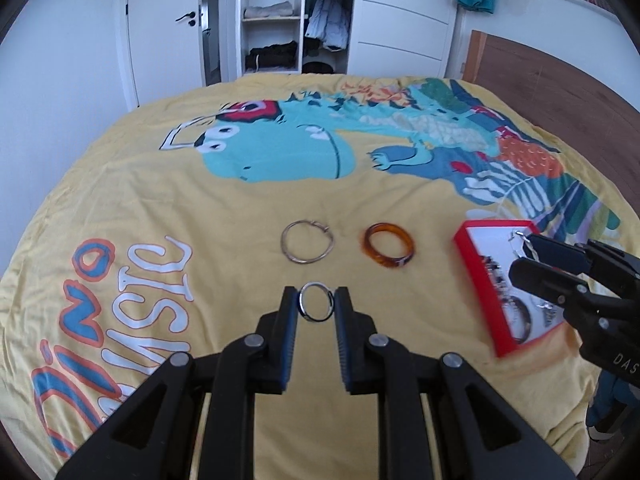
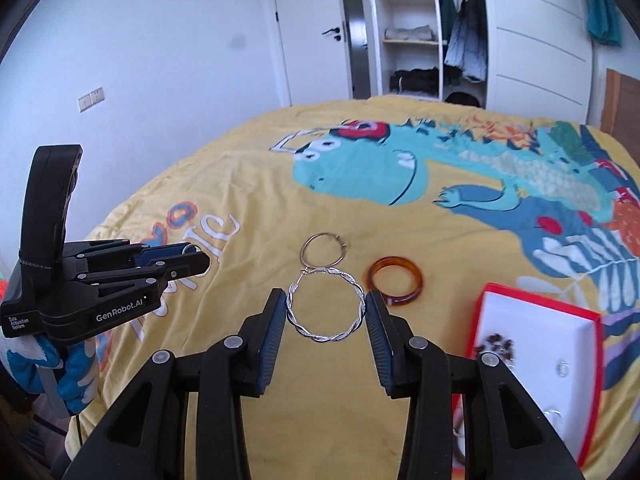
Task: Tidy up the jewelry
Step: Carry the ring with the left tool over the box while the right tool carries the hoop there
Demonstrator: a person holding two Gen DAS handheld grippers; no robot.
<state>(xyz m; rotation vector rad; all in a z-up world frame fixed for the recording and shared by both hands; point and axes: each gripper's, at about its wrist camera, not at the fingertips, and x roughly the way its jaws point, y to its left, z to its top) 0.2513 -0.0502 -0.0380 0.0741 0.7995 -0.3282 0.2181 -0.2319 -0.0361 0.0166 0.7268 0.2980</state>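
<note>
Two grips | left gripper (image 1: 317,307) jaws pinch silver ring (image 1: 316,302) | right gripper (image 2: 325,308) jaws clamp twisted hoop (image 2: 325,305)

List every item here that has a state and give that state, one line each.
Left claw: shut on the small silver ring, raised off the bed.
Right claw: shut on the twisted silver hoop, raised off the bed.
Plain hoop: flat on the bedspread.
Amber ring: flat on the bedspread.
Red box: open, some jewelry inside.
Wardrobe: open.
</note>
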